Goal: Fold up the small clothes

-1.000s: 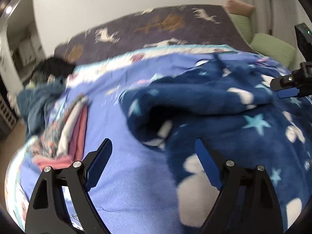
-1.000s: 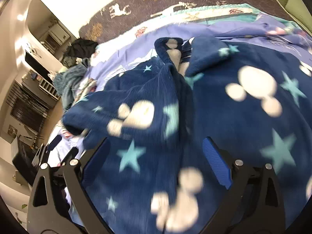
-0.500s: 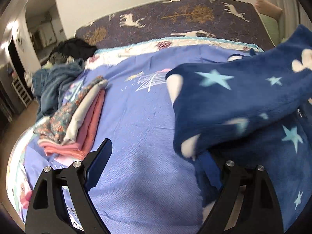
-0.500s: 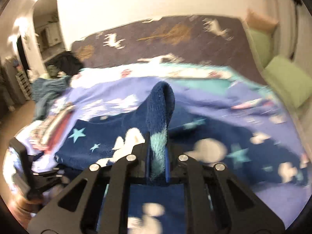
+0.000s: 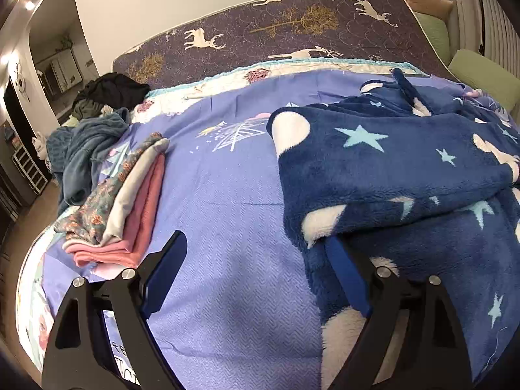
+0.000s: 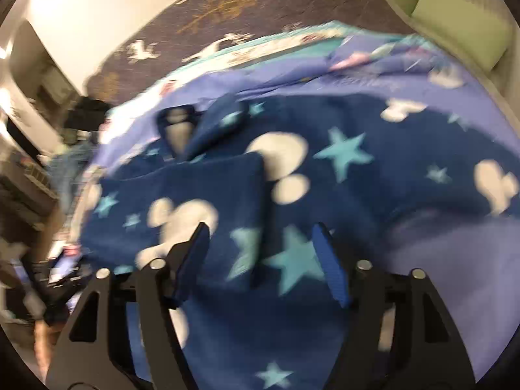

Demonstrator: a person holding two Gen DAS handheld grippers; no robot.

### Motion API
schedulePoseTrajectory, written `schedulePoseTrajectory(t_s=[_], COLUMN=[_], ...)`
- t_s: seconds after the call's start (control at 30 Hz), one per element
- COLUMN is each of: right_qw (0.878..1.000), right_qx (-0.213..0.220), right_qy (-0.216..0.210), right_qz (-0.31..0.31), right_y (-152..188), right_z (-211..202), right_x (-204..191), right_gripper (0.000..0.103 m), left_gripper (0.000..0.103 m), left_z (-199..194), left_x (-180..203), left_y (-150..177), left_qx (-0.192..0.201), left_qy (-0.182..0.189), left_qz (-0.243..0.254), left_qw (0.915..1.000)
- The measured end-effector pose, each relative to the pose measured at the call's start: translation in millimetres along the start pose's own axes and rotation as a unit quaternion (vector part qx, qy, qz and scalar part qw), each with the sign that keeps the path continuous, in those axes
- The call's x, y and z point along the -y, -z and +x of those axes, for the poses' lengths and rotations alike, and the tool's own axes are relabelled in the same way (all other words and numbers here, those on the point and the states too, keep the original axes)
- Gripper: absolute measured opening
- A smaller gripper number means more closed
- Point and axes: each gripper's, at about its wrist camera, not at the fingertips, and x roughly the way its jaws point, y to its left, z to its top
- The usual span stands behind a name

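Observation:
A navy fleece garment (image 5: 399,175) with white shapes and pale blue stars lies on the purple bedspread (image 5: 224,208), one flap folded over itself. My left gripper (image 5: 256,273) is open at the garment's left edge; its right finger sits under the folded flap's lip. In the blurred right wrist view the same garment (image 6: 325,175) fills the middle, with a folded panel lying on top. My right gripper (image 6: 263,253) is open just above it and holds nothing.
A stack of folded clothes (image 5: 126,201), floral, grey and pink, lies at the bed's left edge. A teal heap (image 5: 84,152) and dark clothes (image 5: 110,91) lie beyond it. Green cushions (image 5: 481,78) sit at the right. A deer-print mattress (image 5: 292,32) stands behind.
My right gripper, shut on a fold of the garment half a second ago, has opened and let it drop flat. The flap has settled lower over my left gripper's right finger.

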Motion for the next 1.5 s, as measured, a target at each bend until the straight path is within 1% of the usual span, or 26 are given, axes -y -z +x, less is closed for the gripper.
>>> schedulePoseTrajectory(t_s=[0.07, 0.1, 0.13, 0.17, 0.2, 0.23, 0.3, 0.37, 0.4, 0.47, 0.53, 0.57, 0.63, 0.67, 0.73, 0.8, 0.87, 0.97, 1.0, 1.07, 1.1, 1.13, 1.23, 1.37, 1.43, 1.5], right_qw=[0.999, 0.999, 0.998, 0.997, 0.997, 0.998, 0.999, 0.996, 0.992, 0.988, 0.988, 0.988, 0.992, 0.992, 0.992, 0.992, 0.993, 0.995, 0.996, 0.993, 0.995, 0.994, 0.991, 0.993, 0.996, 0.998], right_qx=[-0.025, -0.041, -0.056, -0.062, -0.064, -0.049, 0.009, 0.041, 0.047, 0.026, -0.018, -0.025, -0.002, 0.011, 0.032, 0.042, 0.041, 0.021, -0.002, -0.047, -0.024, -0.012, -0.015, -0.02, -0.003, 0.038], right_qy=[-0.025, -0.022, -0.011, -0.002, 0.015, 0.017, 0.026, 0.056, 0.084, 0.107, 0.121, 0.123, 0.111, 0.111, 0.105, 0.077, 0.045, 0.016, 0.027, 0.067, 0.06, 0.062, 0.082, 0.069, 0.053, 0.05], right_qz=[0.003, -0.004, -0.02, -0.037, -0.045, -0.038, -0.042, -0.064, -0.085, -0.104, -0.096, -0.086, -0.062, -0.06, -0.069, -0.086, -0.099, -0.097, -0.091, -0.08, -0.082, -0.09, -0.108, -0.096, -0.068, -0.03], right_y=[4.4, 4.9, 6.6, 7.1, 6.4, 3.6, -3.3, -7.5, -7.5, -2.8, 6.1, 8.5, 10.6, 10.7, 6.0, 4.6, 2.2, 2.6, 5.5, 10.9, 18.4, 21.3, 22.1, 17.2, 15.3, 9.6], right_z=[8.7, 17.3, 27.7, 34.3, 37.0, 31.2, 0.3, -18.0, -21.5, -10.9, 7.3, 10.3, -0.8, -5.2, -17.7, -24.5, -21.1, 3.1, 20.0, 52.2, 57.2, 56.5, 54.6, 54.1, 32.5, -0.9], right_x=[-5.2, -9.5, -18.9, -27.1, -33.1, -36.1, -41.6, -44.0, -44.5, -38.2, -23.9, -19.4, -11.6, -11.4, -17.8, -31.0, -44.2, -58.2, -57.1, -48.4, -43.2, -44.6, -52.8, -49.1, -40.8, -17.5], right_gripper=[0.073, 0.072, 0.057, 0.034, 0.018, 0.017, 0.017, 0.017, 0.018, 0.03, 0.033, 0.033, 0.038, 0.038, 0.039, 0.033, 0.029, 0.029, 0.029, 0.028, 0.028, 0.028, 0.028, 0.028, 0.022, 0.022], left_gripper=[0.087, 0.087, 0.087, 0.087, 0.087, 0.087, 0.09, 0.093, 0.093, 0.093, 0.093, 0.093, 0.093, 0.089, 0.067, 0.036, 0.027, 0.027, 0.027, 0.027, 0.027, 0.027, 0.028, 0.028, 0.028, 0.029], left_z=[3.6, 4.9, 6.0, 6.2, 6.3, 6.1, 5.4, 6.4, 7.0, 7.7, 5.0, 2.9, -4.9, -11.9, -33.7, -48.4, -57.1, -42.8, -30.2, 12.2, 29.5, 27.6, 22.7, 22.9, 21.3, 15.5], left_x=[1.5, 2.3, 3.7, 4.6, 5.9, 6.5, 6.7, 4.7, 4.1, 5.2, 5.1, 4.4, 2.3, 0.3, -7.4, -13.6, -12.9, 15.3, 27.1, 57.6, 68.6, 74.0, 83.0, 82.6, 78.1, 76.0], left_y=[-1.6, -2.4, -3.8, -4.0, -4.1, -3.5, -1.6, -0.2, -0.1, 0.5, 1.3, 1.5, 2.9, 3.3, -2.0, -11.9, -28.2, -44.8, -45.4, -35.0, -26.2, -23.9, -26.1, -26.0, -28.6, -30.0], left_qx=[-0.006, -0.009, -0.01, -0.01, -0.011, -0.01, -0.01, -0.012, -0.014, -0.015, -0.011, -0.01, -0.006, -0.001, 0.021, 0.038, 0.055, 0.052, 0.037, -0.032, -0.052, -0.039, -0.042, -0.044, -0.037, -0.031], left_qy=[0.006, 0.007, 0.007, 0.006, 0.003, 0.001, -0.002, -0.002, 0.0, -0.003, -0.004, -0.004, -0.008, -0.011, 0.015, 0.056, 0.11, 0.152, 0.158, 0.157, 0.147, 0.135, 0.113, 0.118, 0.121, 0.117], left_qz=[-0.005, -0.007, -0.009, -0.008, -0.006, -0.004, 0.0, -0.003, -0.004, -0.003, -0.001, 0.002, 0.008, 0.011, 0.001, -0.027, -0.056, -0.037, -0.028, 0.005, 0.014, 0.022, 0.039, 0.034, 0.028, 0.024], left_qw=[0.9999, 0.9999, 0.9999, 0.9999, 0.9999, 0.9999, 0.9999, 0.9999, 0.9999, 0.9999, 0.9999, 0.9999, 0.9999, 0.9999, 0.9997, 0.9973, 0.9908, 0.9862, 0.9863, 0.9871, 0.9877, 0.9899, 0.9919, 0.9915, 0.9916, 0.9924])
